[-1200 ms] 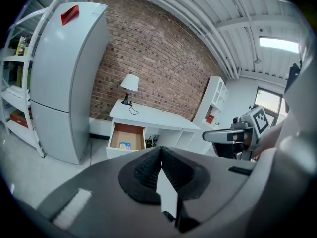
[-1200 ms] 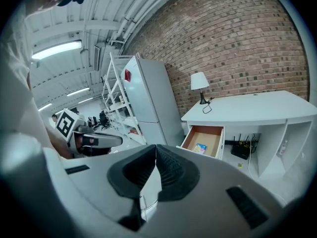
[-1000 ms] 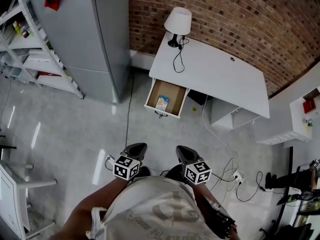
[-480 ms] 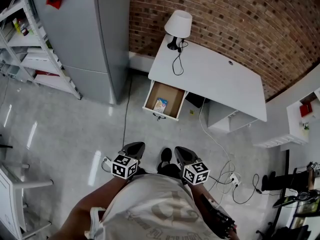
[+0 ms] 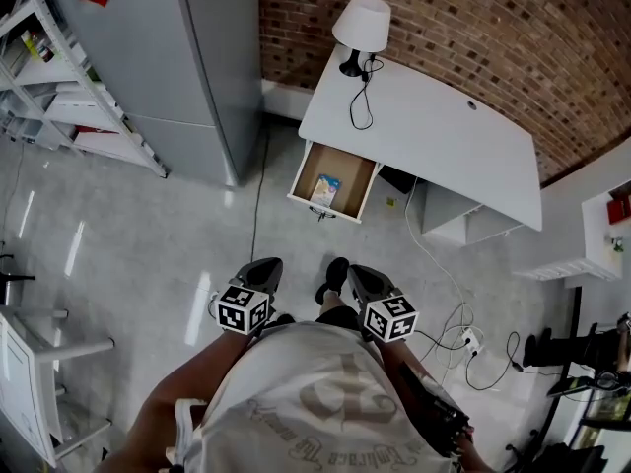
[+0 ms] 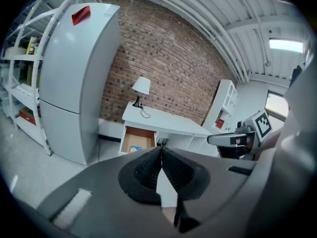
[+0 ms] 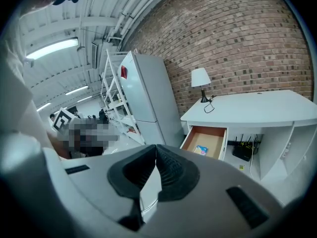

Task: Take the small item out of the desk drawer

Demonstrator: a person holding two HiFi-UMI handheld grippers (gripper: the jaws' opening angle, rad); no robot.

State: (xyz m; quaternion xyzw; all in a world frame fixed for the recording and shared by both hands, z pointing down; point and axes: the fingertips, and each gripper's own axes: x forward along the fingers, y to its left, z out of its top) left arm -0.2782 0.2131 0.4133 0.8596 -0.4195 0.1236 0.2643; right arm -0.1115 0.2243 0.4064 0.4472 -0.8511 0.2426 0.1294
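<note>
A white desk (image 5: 434, 136) stands against the brick wall with its drawer (image 5: 347, 179) pulled open. A small blue and yellow item (image 5: 325, 190) lies flat on the drawer's brown floor. My left gripper (image 5: 264, 267) and right gripper (image 5: 357, 276) are held side by side at waist height, well short of the desk, and both point toward it. In the left gripper view the left gripper (image 6: 160, 148) has its jaws pressed together with nothing between them, and the drawer (image 6: 130, 138) and item (image 6: 134, 147) lie far ahead. The right gripper (image 7: 156, 147) is likewise shut and empty, with the item (image 7: 201, 149) far off.
A table lamp (image 5: 361, 26) with a trailing cord stands at the desk's back left corner. A tall grey fridge (image 5: 168, 67) is left of the desk, with metal shelves (image 5: 59, 87) beyond it. Cables and a power strip (image 5: 469, 341) lie on the floor at the right.
The person has stepped a little toward the desk, carrying both grippers forward. A shoe now shows between the grippers. Both pairs of jaws stay shut.
</note>
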